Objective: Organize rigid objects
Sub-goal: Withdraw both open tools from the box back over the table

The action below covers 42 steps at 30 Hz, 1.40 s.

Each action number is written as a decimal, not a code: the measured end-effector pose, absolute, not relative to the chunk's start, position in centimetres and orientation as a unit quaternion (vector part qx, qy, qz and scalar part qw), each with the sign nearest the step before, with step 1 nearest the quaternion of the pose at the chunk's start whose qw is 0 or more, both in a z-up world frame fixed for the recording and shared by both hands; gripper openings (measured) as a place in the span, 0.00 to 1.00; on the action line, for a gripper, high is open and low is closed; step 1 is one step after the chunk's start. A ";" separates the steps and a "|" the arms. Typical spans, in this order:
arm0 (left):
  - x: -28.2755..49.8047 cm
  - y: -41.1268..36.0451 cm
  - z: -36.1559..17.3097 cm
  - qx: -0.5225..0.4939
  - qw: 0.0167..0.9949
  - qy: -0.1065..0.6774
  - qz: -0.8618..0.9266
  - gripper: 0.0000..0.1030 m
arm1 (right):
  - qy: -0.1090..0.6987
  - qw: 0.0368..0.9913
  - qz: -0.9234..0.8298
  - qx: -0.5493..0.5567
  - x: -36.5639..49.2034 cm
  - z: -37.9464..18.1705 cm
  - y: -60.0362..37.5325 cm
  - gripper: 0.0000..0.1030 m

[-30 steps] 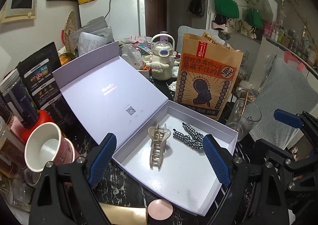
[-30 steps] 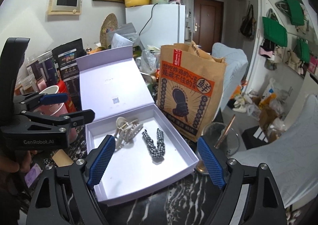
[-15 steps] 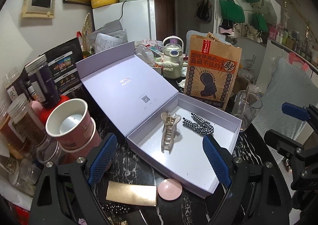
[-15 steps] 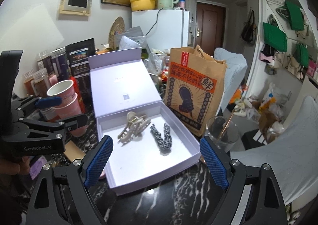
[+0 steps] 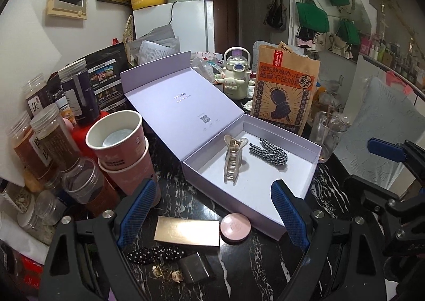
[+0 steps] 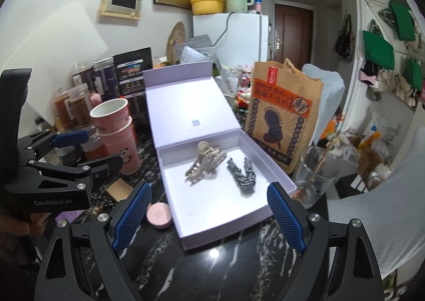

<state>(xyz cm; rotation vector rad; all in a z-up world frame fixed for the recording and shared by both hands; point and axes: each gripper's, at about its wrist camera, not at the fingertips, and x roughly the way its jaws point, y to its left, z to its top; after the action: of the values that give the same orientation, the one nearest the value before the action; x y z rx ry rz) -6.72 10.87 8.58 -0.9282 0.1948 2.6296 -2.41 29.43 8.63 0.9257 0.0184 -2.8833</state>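
Both my grippers, left gripper and right gripper, gape empty between picks; next, I judge, the gold case goes into the box.

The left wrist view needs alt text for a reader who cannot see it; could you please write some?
An open lilac gift box on a black marble table holds a beige claw hair clip and a gingham bow. The open, empty left gripper frames a gold case and pink compact in front; stacked pink paper cups stand left.

Stacked paper cups, paper bag, empty glass.
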 end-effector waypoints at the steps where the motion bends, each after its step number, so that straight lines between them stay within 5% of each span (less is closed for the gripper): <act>1: -6.5 10.7 8.6 -0.327 0.176 0.068 0.926 0.87 | 0.007 0.062 -0.950 0.304 -2.2 8.6 29.2 0.87; 18: -2.4 8.0 7.8 -0.319 0.145 0.079 0.933 0.87 | 0.009 0.089 -0.942 0.323 0.0 6.9 25.6 0.87; 42: 0.4 -1.4 4.1 -0.366 0.103 -0.010 0.925 0.87 | -0.007 0.195 -0.913 0.359 0.4 2.3 19.9 0.87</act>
<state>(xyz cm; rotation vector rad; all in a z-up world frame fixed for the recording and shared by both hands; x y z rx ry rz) 0.44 -1.37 4.09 -1.0787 -0.0309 2.7287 0.43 19.87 2.31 1.0065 -0.0186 -2.5576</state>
